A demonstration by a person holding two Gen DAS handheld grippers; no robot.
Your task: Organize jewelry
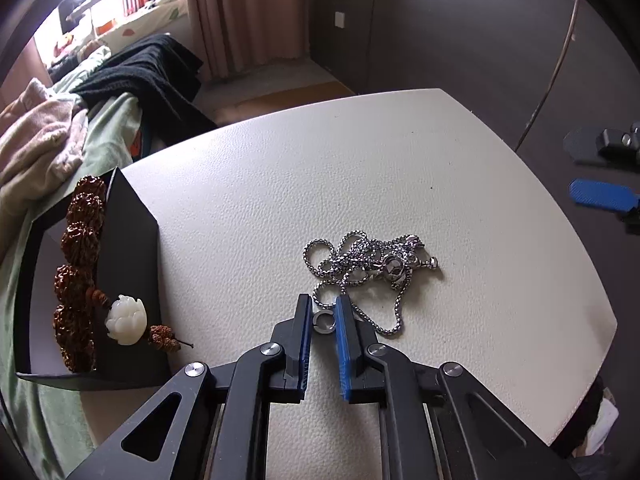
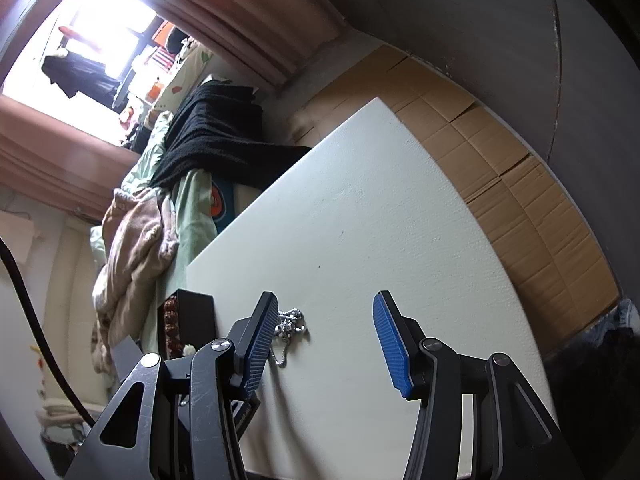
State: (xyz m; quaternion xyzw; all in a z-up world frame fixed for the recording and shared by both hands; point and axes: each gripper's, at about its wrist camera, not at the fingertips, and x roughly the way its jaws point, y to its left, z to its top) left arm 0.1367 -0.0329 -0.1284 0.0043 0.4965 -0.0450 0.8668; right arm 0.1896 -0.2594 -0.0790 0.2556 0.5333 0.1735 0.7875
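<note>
A small silver ring [image 1: 325, 322] lies on the white table [image 1: 320, 160], and my left gripper [image 1: 324, 304] is shut on it, a blue pad touching each side. A loop of the tangled silver chain necklace [image 1: 360, 264] crosses just past the fingertips. At the table's left edge an open black box [image 1: 132, 240] holds a brown bead bracelet [image 1: 80, 240] with a white carved flower bead [image 1: 125, 320]. My right gripper [image 2: 325, 298] hovers open over the table [image 2: 380, 220] with nothing between its fingers. The chain [image 2: 292, 322] and the box [image 2: 196, 316] lie by its left finger.
A bed with green sheets, a pink blanket [image 1: 36, 136] and a black blanket [image 1: 152, 76] borders the table on the left. Cardboard [image 2: 520, 184] covers the floor past the table's far edge. One blue pad of the right gripper's fingers [image 1: 600, 196] shows off the table's right side.
</note>
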